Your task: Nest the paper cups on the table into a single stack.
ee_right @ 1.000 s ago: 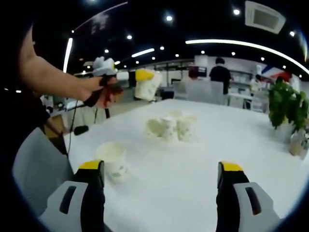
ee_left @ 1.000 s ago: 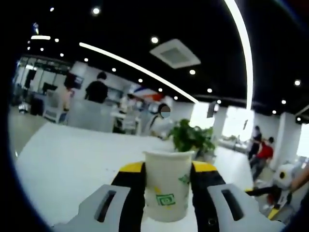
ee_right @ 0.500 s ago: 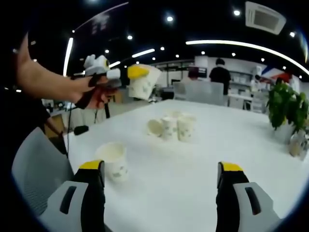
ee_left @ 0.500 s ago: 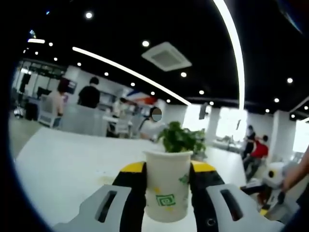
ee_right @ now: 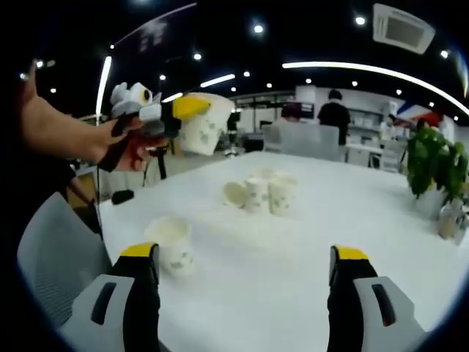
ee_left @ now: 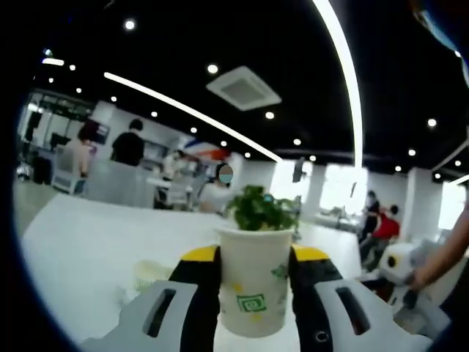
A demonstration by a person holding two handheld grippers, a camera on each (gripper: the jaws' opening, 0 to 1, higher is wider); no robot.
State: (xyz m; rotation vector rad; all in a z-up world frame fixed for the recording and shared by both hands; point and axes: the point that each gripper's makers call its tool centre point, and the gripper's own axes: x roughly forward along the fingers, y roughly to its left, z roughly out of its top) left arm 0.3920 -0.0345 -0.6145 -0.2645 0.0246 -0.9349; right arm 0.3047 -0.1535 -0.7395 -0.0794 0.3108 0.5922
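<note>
The left gripper [ee_left: 256, 268] clamps one paper cup [ee_left: 254, 282] in the air above the worktop [ee_right: 308, 242], the right gripper [ee_right: 245, 264] gapes empty, and nothing looks nested yet: a lone cup [ee_right: 171, 246] stands near left, a cluster [ee_right: 261, 193] farther off.

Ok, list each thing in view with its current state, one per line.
Left hand-held gripper: shut on a paper cup, raised above the table.
Held paper cup: upright between the jaws.
Right hand-held gripper: open, holding nothing.
Near paper cup: upright on the white table.
Far paper cups: clustered; one lies on its side.
</note>
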